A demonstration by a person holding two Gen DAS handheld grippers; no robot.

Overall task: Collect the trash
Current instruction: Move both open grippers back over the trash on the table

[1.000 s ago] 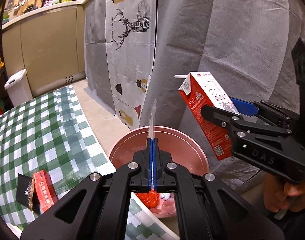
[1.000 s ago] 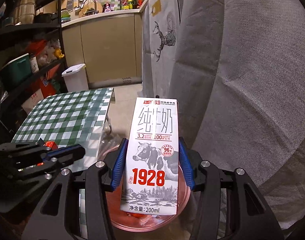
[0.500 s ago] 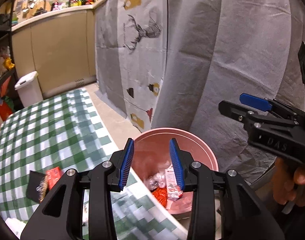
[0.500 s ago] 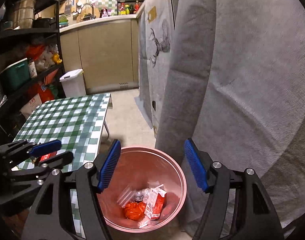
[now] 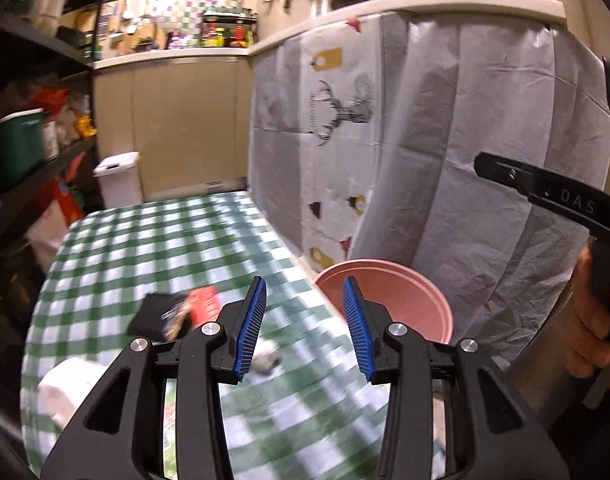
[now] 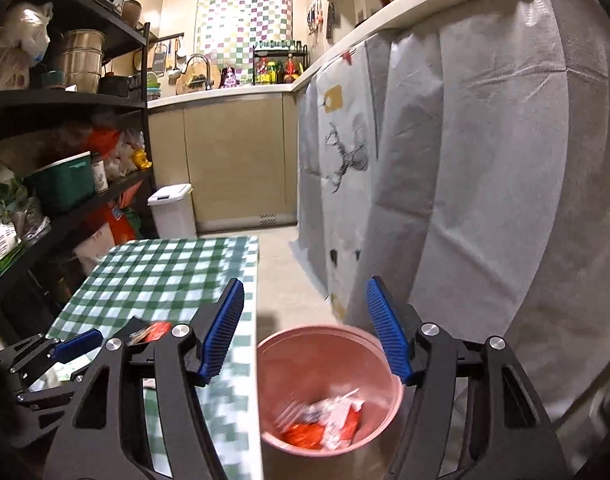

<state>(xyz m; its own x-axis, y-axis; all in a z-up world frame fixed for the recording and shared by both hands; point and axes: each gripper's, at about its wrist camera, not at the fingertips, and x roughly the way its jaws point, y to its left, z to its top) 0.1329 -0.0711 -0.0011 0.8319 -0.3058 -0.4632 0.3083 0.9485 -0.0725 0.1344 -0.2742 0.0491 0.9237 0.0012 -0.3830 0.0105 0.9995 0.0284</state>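
A pink bin point(image 6: 329, 384) stands on the floor beside the green-checked table point(image 6: 161, 272); red and white trash point(image 6: 325, 424) lies inside it. My right gripper point(image 6: 305, 328) is open and empty above the bin. My left gripper point(image 5: 303, 320) is open and empty over the table's edge, with the bin point(image 5: 389, 292) to its right. On the table lie a red packet point(image 5: 203, 302), a black wrapper point(image 5: 157, 316), a small dark scrap point(image 5: 267, 362) and a crumpled white piece point(image 5: 71, 384). The right gripper also shows in the left wrist view point(image 5: 545, 196).
A grey draped cloth with a deer print point(image 6: 445, 184) hangs close behind the bin. Black shelves point(image 6: 65, 160) full of goods stand left of the table. A white lidded bin point(image 6: 173, 210) stands by the beige cabinets at the back.
The right gripper let go of the milk carton and the left its thin wrapper; both fell into the bin. Both grippers opened. The left then swung left toward the table.
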